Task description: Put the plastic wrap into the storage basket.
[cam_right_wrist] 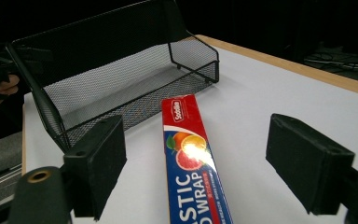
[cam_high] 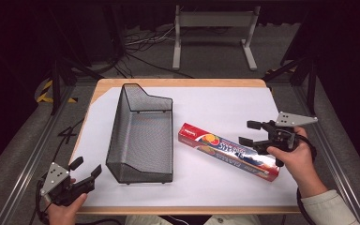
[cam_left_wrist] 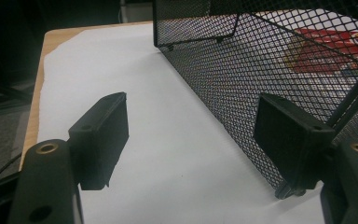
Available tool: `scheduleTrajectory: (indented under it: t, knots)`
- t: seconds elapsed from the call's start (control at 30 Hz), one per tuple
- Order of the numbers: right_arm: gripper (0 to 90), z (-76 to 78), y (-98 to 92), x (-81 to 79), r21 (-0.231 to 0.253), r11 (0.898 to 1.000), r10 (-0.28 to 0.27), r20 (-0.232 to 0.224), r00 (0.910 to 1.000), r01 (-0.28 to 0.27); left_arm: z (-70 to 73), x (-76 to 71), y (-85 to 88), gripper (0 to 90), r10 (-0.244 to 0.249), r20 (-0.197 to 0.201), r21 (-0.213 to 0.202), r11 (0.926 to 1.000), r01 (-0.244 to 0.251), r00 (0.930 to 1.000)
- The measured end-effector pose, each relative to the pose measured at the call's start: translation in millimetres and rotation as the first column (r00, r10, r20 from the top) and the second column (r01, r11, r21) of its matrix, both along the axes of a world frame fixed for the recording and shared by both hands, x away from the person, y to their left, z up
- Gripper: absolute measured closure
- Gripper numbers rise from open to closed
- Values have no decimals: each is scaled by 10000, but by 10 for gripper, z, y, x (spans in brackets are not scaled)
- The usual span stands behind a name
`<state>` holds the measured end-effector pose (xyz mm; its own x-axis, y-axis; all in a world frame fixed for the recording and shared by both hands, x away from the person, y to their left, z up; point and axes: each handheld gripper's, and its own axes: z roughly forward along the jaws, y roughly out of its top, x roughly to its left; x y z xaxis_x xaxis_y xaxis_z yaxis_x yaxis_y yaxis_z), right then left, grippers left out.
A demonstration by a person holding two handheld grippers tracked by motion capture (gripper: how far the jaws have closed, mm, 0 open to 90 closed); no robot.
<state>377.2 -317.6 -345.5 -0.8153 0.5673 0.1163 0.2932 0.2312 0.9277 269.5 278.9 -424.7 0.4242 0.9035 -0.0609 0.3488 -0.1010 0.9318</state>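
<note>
A long red and blue plastic wrap box (cam_high: 228,151) lies flat on the white sheet, right of a black wire mesh basket (cam_high: 141,136). My right gripper (cam_high: 250,132) hovers open over the box's right half. In the right gripper view the plastic wrap box (cam_right_wrist: 192,163) runs up between the two spread jaws toward the mesh basket (cam_right_wrist: 121,79). My left gripper (cam_high: 86,167) is open at the table's front left corner, just left of the basket's near end. The left gripper view looks along the basket's side wall (cam_left_wrist: 242,79), with nothing held between the jaws.
The white sheet (cam_high: 225,108) covers a wooden table (cam_high: 178,83). Bare sheet lies behind the box and left of the basket. Metal frame rails run along both table sides. A grey stand (cam_high: 213,35) and cables sit on the floor beyond.
</note>
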Motion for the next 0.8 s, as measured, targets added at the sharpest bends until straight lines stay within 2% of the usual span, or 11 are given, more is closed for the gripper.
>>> scheduleTrajectory:
  t: [0.17,0.27,0.37,0.47,0.5,0.53,0.63,0.67,0.7,0.73,0.8]
  knots:
    - [162,6,116,41,-74,9997,212,-44,9998,-213,1,6,-7,271,-25,5,25,10000,25,10000]
    - [110,10,240,82,-395,9983,418,-46,9991,-420,1,4,-4,271,-17,19,14,10000,17,10000]
    - [90,-2,291,114,-636,9973,360,12,9994,-359,1,5,-4,271,-16,19,11,10000,16,10000]
    - [90,-38,364,172,-1147,9927,373,-2,9993,-370,2,6,-6,271,-32,9,46,10000,32,10000]
    - [90,-70,416,207,-1587,9866,385,89,9992,-366,3,8,-7,271,-28,-6,37,10000,28,10000]
    - [90,-70,416,207,-1587,9866,385,89,9992,-366,3,8,-7,271,-32,-13,40,10000,32,10000]
    - [94,-130,477,269,-2137,9762,342,-186,9992,-374,2,10,-6,271,-34,3,25,10000,34,10000]
    - [94,-130,477,269,-2137,9762,342,-186,9992,-374,2,10,-6,271,-34,3,25,10000,34,10000]
    - [116,-174,507,297,-2428,9695,254,-409,9988,-346,2,11,-4,271,-29,6,19,10000,29,10000]
    - [116,-174,507,297,-2428,9695,254,-409,9988,-346,2,13,-3,271,-52,7,44,10000,52,10000]
    - [150,-226,551,318,-2618,9639,315,-718,9969,-493,-1,16,-6,271,-47,31,31,10000,47,10000]
